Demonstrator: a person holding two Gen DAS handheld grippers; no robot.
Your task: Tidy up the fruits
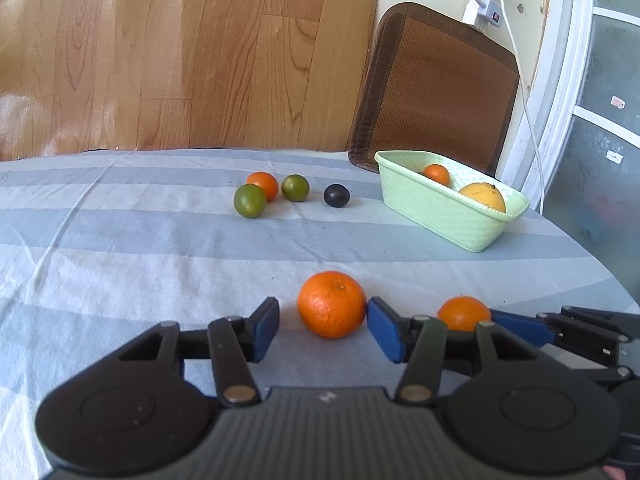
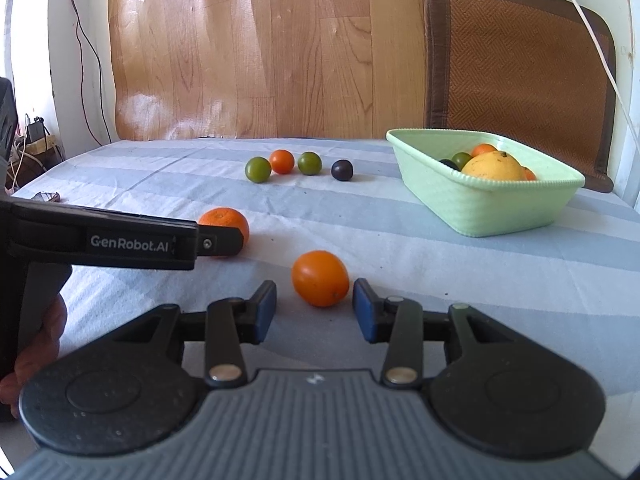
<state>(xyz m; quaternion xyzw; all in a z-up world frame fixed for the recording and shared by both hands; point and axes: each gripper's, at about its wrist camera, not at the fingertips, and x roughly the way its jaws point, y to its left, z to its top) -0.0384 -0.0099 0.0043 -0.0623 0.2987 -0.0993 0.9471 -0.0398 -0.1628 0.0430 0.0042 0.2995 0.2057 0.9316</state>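
My left gripper (image 1: 323,314) stands open around a big mandarin (image 1: 332,304) on the striped cloth; its right pad (image 1: 382,330) touches the peel and the left pad stands apart. My right gripper (image 2: 314,300) is open too, with a smooth orange (image 2: 320,278) lying between its pads and a gap on both sides. That orange (image 1: 464,312) also shows in the left wrist view. Further back lie two green fruits (image 1: 250,200) (image 1: 295,188), a small orange (image 1: 263,185) and a dark plum (image 1: 337,195). The pale green basket (image 1: 440,220) holds a large yellow fruit (image 1: 482,196) and smaller ones.
A chair with a brown woven mat (image 1: 436,92) stands behind the basket, with a white cable (image 1: 528,120) hanging beside it. The table's rounded edge (image 1: 600,264) curves past the basket on the right. A hand (image 2: 40,340) holds the left gripper's handle.
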